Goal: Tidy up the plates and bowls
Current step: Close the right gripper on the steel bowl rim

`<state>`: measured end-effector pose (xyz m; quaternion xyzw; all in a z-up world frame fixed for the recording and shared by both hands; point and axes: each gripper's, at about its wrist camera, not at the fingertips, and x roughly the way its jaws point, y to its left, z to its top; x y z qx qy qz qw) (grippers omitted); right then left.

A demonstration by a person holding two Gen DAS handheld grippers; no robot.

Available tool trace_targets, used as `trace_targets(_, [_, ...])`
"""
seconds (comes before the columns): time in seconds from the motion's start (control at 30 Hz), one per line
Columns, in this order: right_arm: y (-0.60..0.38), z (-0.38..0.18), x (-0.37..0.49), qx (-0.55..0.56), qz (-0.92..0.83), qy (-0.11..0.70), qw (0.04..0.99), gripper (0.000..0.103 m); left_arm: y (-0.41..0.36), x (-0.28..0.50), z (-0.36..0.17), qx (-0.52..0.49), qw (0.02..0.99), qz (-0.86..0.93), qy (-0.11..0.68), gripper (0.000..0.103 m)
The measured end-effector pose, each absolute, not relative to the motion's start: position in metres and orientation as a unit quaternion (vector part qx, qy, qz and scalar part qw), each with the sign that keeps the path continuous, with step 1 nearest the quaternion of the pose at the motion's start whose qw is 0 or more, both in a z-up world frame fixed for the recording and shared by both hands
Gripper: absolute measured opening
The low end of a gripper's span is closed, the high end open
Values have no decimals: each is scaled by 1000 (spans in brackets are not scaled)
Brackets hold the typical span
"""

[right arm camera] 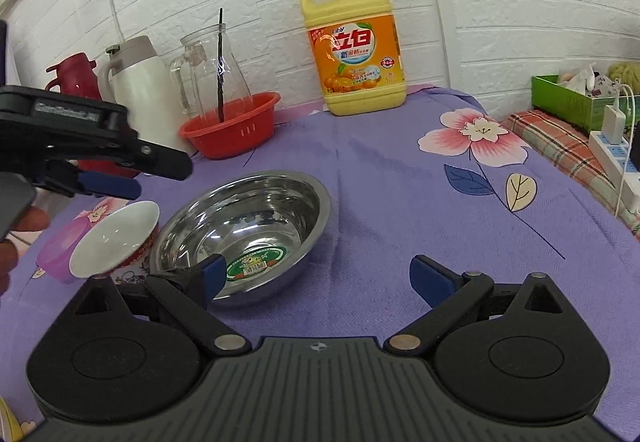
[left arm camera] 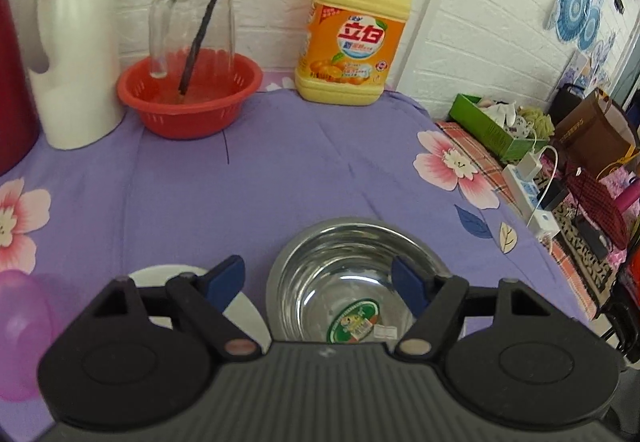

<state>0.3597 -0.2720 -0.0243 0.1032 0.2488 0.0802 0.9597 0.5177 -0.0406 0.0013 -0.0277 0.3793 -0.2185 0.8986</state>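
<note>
The steel bowl [right arm camera: 244, 230] sits upright on the purple floral tablecloth [right arm camera: 400, 182], with a green label on its inner floor. Just to its left, the white ceramic bowl [right arm camera: 116, 238] leans tilted, its mouth turned toward the right wrist camera; its rim appears to touch the steel bowl, though the contact line is not clearly resolved. A translucent purple bowl [right arm camera: 56, 250] lies beyond it, further left.

The left gripper [left arm camera: 320, 278] hovers above the gap between the two bowls, fingers spread wide and empty. Its left finger overlies the ceramic bowl [left arm camera: 240, 306] and its right finger overlies the steel bowl [left arm camera: 348, 274]. This gripper is the nearer of the two to the ceramic bowl.

The right gripper [right arm camera: 316, 278] is likewise spread wide and holds nothing. Its left finger overlaps the near rim of the steel bowl; its right finger is over bare cloth.

A likely next move is nesting the ceramic bowl into the steel bowl, a short transfer rightward.

At the rear stand the red basket [right arm camera: 230, 126] holding a glass pitcher [right arm camera: 212, 74], a white thermos [right arm camera: 136, 90] and a detergent jug [right arm camera: 356, 46], all well apart from the bowls. Nothing obstructs the transfer path.
</note>
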Motion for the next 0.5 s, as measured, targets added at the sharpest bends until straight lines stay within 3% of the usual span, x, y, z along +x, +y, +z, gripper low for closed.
trace_targets(0.5, [-244, -29, 406, 19, 47, 302, 952, 103, -80, 563, -37, 36, 873, -231, 428, 74])
